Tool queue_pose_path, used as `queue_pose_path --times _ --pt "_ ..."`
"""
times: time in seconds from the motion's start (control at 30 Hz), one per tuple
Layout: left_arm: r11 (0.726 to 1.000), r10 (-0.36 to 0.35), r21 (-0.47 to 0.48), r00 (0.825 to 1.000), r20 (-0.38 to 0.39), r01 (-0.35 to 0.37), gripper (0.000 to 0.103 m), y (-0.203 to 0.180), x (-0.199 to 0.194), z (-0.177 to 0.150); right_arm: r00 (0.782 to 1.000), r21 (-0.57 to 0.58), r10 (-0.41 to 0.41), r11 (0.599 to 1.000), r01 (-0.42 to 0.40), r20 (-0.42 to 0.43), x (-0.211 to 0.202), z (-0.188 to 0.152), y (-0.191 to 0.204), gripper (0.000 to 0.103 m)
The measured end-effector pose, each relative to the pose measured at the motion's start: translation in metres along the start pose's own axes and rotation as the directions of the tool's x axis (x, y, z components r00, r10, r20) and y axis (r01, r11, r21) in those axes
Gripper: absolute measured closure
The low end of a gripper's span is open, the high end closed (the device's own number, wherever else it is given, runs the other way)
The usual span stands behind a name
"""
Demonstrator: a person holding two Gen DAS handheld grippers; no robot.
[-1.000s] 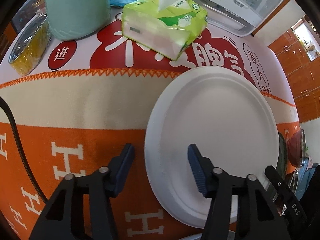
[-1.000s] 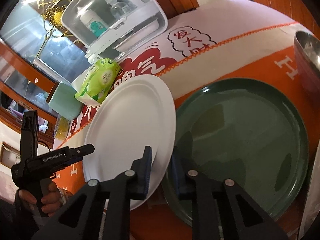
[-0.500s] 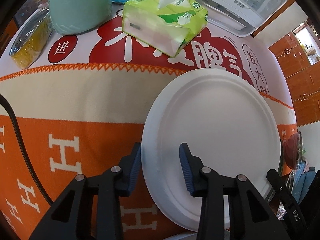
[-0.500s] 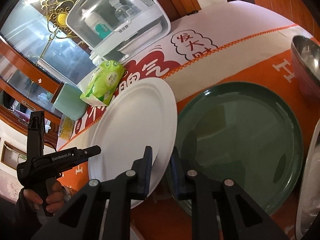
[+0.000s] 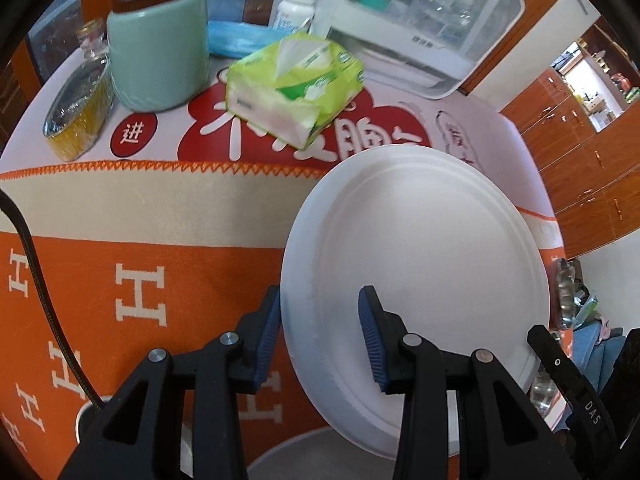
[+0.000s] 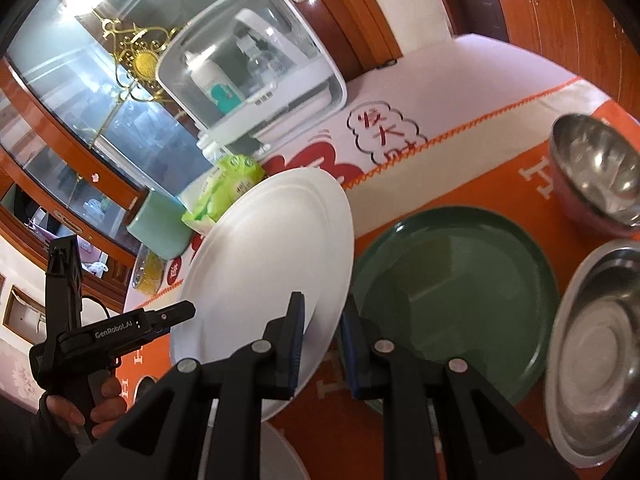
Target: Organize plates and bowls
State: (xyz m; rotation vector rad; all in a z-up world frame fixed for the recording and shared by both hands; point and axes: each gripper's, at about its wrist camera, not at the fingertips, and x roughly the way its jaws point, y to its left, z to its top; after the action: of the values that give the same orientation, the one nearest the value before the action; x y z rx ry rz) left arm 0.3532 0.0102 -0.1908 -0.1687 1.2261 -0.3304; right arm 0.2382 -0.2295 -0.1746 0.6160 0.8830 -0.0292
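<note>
- Glass-fronted wooden cabinet (image 6: 80, 128) with a gold ornament (image 6: 138, 62) stands behind the table.
- Orange-brown wooden cupboards (image 5: 580, 184) lie right of it.
- A white wall (image 6: 420, 8) adjoins.

matt white paper plate (image 5: 420, 256); glossy green plate (image 6: 456, 280); shiny metal bowls (image 6: 596, 168); woven cloth mat (image 5: 140, 216).
</note>
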Motion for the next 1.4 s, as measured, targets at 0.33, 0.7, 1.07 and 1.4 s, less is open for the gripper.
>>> queue_pose_path --times 0.33,0.7,1.07,1.4 --pt "0.998 -0.045 0.043 0.997 0.057 0.043 0.066 -0.027 -0.046 -0.024 0.997 -0.009 -0.018 1.000 0.019 0.074 -0.063 -0.008 0.005 0.086" --pt "0.987 -0.110 0.129 0.985 0.130 0.093 0.066 -0.059 -0.103 -0.066 0.987 -0.001 -0.050 0.999 0.051 0.156 -0.127 -0.032 -0.001 0.086" --pt "0.975 -0.133 0.198 0.981 0.142 0.104 0.066 -0.082 -0.136 -0.114 0.976 0.019 -0.094 0.996 0.092 0.195 -0.172 -0.064 -0.015 0.085" --pt "0.963 -0.108 0.261 0.984 0.141 0.068 0.066 -0.104 -0.154 -0.162 0.973 0.019 -0.153 0.988 0.152 0.175 -0.206 -0.099 -0.030 0.084"
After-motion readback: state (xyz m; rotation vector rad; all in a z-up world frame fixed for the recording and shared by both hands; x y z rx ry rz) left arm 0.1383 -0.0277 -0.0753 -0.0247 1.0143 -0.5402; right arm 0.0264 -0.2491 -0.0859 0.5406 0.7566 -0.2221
